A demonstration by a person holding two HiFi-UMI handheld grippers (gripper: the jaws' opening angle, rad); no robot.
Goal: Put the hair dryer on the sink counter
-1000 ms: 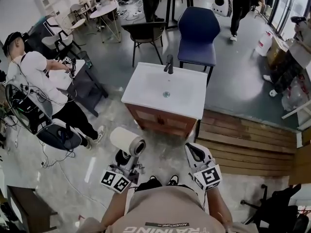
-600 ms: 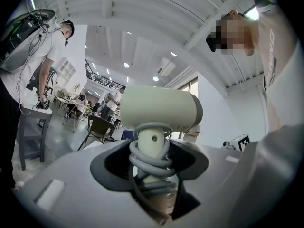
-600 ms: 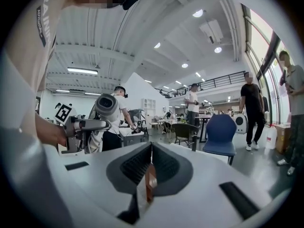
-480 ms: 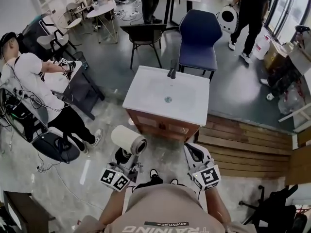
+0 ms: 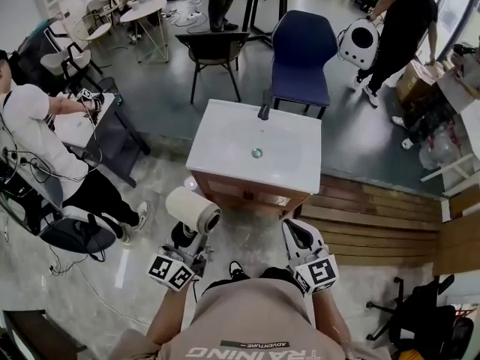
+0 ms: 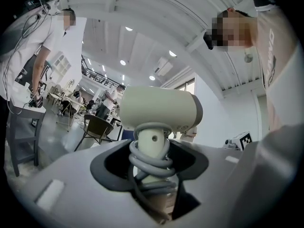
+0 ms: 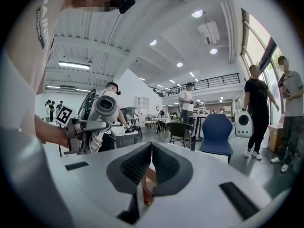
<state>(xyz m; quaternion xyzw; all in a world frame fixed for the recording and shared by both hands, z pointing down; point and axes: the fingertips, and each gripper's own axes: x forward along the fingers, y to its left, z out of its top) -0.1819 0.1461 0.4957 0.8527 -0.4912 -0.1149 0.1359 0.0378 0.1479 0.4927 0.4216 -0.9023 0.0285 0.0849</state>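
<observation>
A cream hair dryer (image 5: 193, 210) with a grey cord wound round its handle is held upright in my left gripper (image 5: 184, 240), short of the white sink counter (image 5: 222, 142). In the left gripper view the hair dryer (image 6: 159, 109) stands between the jaws, which are shut on its handle. My right gripper (image 5: 298, 236) hangs beside it at the same height, jaws shut with nothing between them. In the right gripper view the hair dryer (image 7: 105, 107) shows at the left and the right gripper (image 7: 151, 161) at centre. A black faucet (image 5: 263, 108) stands at the counter's far edge and a drain (image 5: 257, 153) at its middle.
The counter sits on a wooden cabinet (image 5: 251, 196). Behind it stand a blue chair (image 5: 302, 55) and a dark chair (image 5: 213, 51). A seated person (image 5: 45, 148) works at a table at the left. Wooden planks (image 5: 375, 216) lie at the right. A person (image 5: 405, 21) walks at the back.
The sink counter has shifted slightly in the head view as the person moved. Both grippers keep their hold and height. The person in black at the back has walked to the right.
</observation>
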